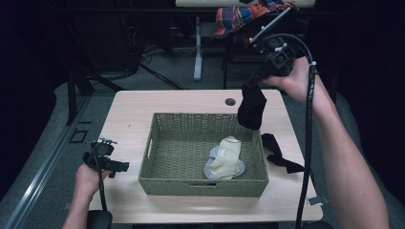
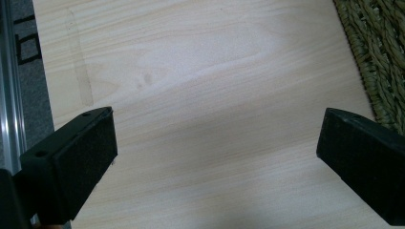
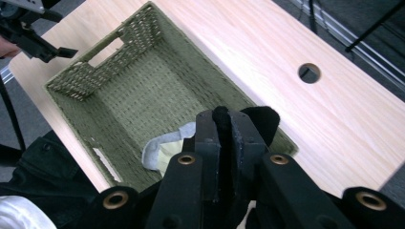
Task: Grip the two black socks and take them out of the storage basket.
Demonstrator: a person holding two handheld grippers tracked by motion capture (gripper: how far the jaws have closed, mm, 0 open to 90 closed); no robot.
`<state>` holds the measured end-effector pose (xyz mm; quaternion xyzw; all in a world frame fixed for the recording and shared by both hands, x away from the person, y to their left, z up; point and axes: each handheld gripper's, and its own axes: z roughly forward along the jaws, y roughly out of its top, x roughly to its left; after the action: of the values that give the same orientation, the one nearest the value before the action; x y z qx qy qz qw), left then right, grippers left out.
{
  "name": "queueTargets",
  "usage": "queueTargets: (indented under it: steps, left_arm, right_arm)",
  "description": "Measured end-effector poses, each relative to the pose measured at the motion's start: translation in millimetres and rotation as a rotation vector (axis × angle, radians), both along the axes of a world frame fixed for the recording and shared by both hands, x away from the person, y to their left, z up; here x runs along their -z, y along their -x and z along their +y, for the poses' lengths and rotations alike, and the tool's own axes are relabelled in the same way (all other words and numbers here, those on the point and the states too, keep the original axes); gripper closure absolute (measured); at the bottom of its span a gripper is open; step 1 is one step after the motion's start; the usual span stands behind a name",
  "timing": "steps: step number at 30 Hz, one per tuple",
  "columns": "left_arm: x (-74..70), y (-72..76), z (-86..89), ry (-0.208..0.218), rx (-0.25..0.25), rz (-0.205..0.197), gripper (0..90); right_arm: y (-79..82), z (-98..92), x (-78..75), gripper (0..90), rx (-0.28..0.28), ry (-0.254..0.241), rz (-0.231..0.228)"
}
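Black sock lifted over the woven basket.

The right gripper (image 1: 255, 81) pinches a limp black sock (image 1: 251, 109), which dangles above the far right corner of the green basket (image 1: 157, 176). A cream-and-grey sock (image 1: 225, 158) lies inside; another black sock (image 1: 282, 153) rests on the table (image 1: 129, 109). The left gripper (image 2: 215, 157) hovers wide apart, empty.

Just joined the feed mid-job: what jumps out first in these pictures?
The right gripper, raised above the table's far right corner, is clamped on a black sock that dangles over the far right corner of the green woven basket. A cream and grey sock already lies in the basket, and another black sock lies on the table right of it. The left gripper is open at the table's near left.
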<state>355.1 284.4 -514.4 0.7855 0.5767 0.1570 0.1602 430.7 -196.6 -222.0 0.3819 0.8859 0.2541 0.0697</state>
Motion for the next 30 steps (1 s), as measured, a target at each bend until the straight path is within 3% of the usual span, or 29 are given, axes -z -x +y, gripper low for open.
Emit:
queueTargets:
  steps: [13,20,30]
  left_arm:
    - [-0.2,0.0,-0.2,-0.001,-0.004,-0.001,0.2]
    - [-0.2,0.0,-0.2,-0.001,-0.004,-0.001,0.2]
    - [-0.3,0.2,-0.1,-0.001,-0.006,-0.002,0.2]
  right_arm:
    - [14.2,-53.1,0.8,83.6,0.089,0.0,-0.02]
    - [19.1,-82.1,18.9,83.6,0.151,-0.018,-0.007]
    - [16.0,-100.6,56.5,83.5,0.202,0.018,0.029]
